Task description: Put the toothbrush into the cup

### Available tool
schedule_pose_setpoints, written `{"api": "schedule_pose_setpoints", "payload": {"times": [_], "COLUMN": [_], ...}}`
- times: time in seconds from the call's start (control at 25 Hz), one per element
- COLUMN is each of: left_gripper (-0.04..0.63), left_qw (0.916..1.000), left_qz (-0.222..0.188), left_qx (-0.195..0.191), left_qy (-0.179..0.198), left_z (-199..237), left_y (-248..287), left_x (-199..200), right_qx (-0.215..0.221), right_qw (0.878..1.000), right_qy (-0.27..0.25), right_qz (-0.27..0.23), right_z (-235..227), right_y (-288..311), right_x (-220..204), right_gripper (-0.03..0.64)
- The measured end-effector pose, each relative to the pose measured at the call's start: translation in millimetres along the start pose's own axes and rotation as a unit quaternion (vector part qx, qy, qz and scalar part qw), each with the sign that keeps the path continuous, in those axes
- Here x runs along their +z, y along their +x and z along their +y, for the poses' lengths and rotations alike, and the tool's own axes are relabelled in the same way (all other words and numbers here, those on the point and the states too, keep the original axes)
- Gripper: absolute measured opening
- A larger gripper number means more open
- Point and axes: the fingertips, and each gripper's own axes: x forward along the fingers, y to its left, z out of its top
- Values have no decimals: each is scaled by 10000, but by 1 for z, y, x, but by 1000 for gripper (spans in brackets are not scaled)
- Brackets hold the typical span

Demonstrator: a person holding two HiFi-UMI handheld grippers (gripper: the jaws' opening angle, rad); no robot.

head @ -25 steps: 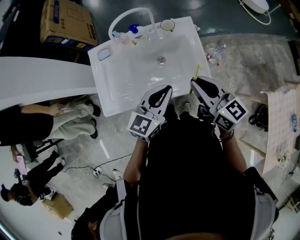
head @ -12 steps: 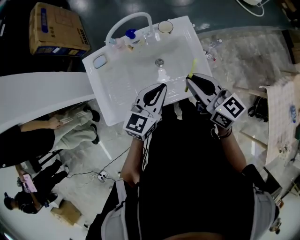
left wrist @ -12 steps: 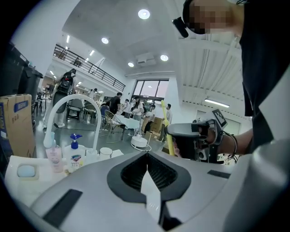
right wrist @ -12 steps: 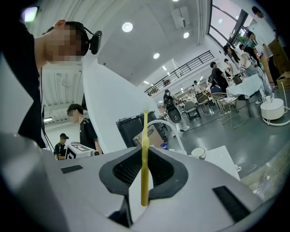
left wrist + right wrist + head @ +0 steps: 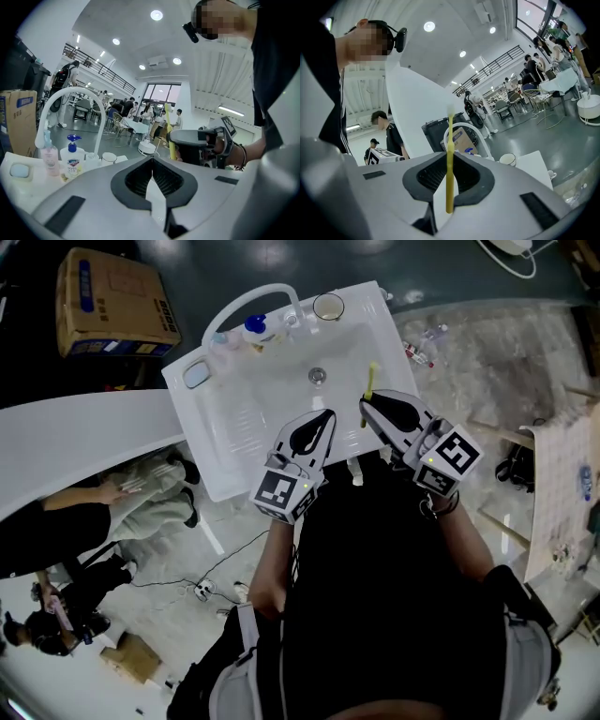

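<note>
My right gripper (image 5: 367, 405) is shut on the yellow toothbrush (image 5: 369, 381), which stands upright from its jaws over the white sink (image 5: 234, 418). In the right gripper view the toothbrush (image 5: 449, 159) rises between the closed jaws, bristle end up. The white cup (image 5: 328, 307) stands at the sink's far right corner, well beyond the brush; it also shows as the cup (image 5: 507, 160) and the cup (image 5: 109, 158). My left gripper (image 5: 324, 417) is shut with nothing in it, over the sink's near edge, left of the right one.
A blue-pump soap bottle (image 5: 254, 327), a pink bottle (image 5: 222, 341) and an arched faucet (image 5: 246, 296) line the sink's far edge. A soap dish (image 5: 195, 375) sits at its left corner, the drain (image 5: 318, 376) mid-basin. A cardboard box (image 5: 112, 292) and people are at the left.
My right gripper has carried the toothbrush left and forward, from the sink's right edge to over the basin. The left gripper has barely moved.
</note>
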Motion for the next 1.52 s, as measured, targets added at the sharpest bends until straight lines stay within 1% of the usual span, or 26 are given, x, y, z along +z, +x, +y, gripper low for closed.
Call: {"api": "schedule_pose_setpoints", "payload": {"times": [0.12, 0.24, 0.48, 0.72, 0.84, 1.04, 1.36, 1.52], "left_gripper": [12, 12, 12, 12, 12, 12, 12, 12], "left_qw": [10000, 9998, 9994, 9990, 9989, 9985, 9979, 9959], "left_qz": [76, 169, 283, 318, 310, 324, 366, 714], "left_qx": [41, 64, 184, 228, 243, 265, 206, 182], "left_qy": [-40, -5, -122, -219, -256, -342, -491, -526], "left_z": [4, 8, 21, 34, 44, 56, 64, 65], "left_y": [13, 20, 32, 39, 45, 51, 61, 62], "left_x": [-4, -6, -14, -22, -24, -29, -42, -46], "right_qx": [-53, -110, -175, -189, -257, -393, -638, -795], "right_qw": [9999, 9999, 9996, 9991, 9988, 9986, 9967, 9947], "right_qy": [33, 79, -182, -370, -420, -337, -497, -634], "right_qz": [91, 49, -106, -98, -49, -49, -8, 143], "right_z": [-21, -44, -95, -128, -145, -172, -216, -235], "right_y": [3, 12, 45, 85, 103, 127, 160, 171], "right_x": [-4, 1, 29, 44, 44, 40, 31, 15], "right_gripper": [49, 49, 49, 49, 49, 49, 49, 49]}}
